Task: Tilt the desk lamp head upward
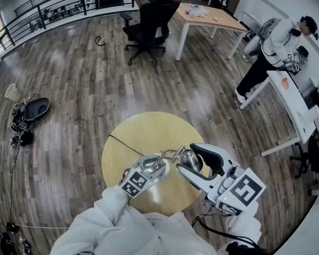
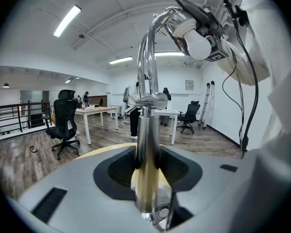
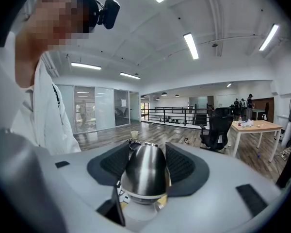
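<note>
Fingers (image 2: 120,169) of the left gripper (image 2: 146,171) are closed on the upright chrome post (image 2: 146,130) of the desk lamp (image 1: 176,157), the dark pads pressing it from both sides low down. From the post a curved chrome neck (image 2: 146,57) rises and bends over to the lamp head (image 2: 193,39), where a white bulb (image 2: 200,44) shows inside the shade. The right gripper (image 3: 145,171) has its fingers clamped on that head: in the right gripper view the polished metal shade sits between the two ribbed black pads, touching both, with its wider rim nearer the camera and its rounded crown pointing away. In the head view the lamp stands on the near part of a round yellow table (image 1: 149,129), with the left gripper coming in from the lower left and the right gripper from the lower right, the two close together and the lamp between them. A thin dark cable (image 1: 125,142) runs across the table top to the lamp. The person holding the grippers wears white sleeves (image 1: 106,222). Well beyond the round table, on the wood-plank floor (image 1: 69,89), stand a black office chair (image 1: 149,25) and a long wooden table (image 1: 207,16); another person (image 1: 274,44) in a white top bends over a white table (image 1: 295,108) at the right.
</note>
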Demonstrator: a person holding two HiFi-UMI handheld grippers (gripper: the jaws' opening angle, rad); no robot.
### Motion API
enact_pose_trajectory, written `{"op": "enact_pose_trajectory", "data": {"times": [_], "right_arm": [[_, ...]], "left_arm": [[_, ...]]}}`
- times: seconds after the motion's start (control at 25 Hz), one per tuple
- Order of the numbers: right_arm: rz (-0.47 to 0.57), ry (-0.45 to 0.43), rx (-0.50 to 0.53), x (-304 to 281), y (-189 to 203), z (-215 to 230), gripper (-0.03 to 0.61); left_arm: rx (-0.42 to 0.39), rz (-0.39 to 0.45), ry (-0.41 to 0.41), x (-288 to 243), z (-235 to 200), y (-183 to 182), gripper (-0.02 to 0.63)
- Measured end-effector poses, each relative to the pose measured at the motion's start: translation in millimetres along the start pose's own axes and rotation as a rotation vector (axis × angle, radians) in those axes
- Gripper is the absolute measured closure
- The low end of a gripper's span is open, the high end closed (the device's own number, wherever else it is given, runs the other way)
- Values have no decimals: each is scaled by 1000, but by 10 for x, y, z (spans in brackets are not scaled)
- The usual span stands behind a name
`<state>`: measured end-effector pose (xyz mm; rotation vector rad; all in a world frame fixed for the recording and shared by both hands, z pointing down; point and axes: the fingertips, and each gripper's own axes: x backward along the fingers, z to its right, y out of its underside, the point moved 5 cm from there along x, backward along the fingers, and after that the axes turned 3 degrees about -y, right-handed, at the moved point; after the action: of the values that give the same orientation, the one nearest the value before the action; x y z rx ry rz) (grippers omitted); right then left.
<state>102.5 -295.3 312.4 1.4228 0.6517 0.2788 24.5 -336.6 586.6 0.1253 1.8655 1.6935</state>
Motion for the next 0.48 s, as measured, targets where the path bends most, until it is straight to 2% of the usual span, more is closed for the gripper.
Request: {"op": "enact_pose_trajectory", "data": {"times": [0.2, 0.48], "right_arm": [[62, 6, -19, 38, 10, 2, 333], [74, 47, 10, 91, 13, -17, 333]], "left_arm": [[-2, 21, -3, 15, 10, 1, 471], [-18, 25, 11, 27, 0, 17, 469]]}}
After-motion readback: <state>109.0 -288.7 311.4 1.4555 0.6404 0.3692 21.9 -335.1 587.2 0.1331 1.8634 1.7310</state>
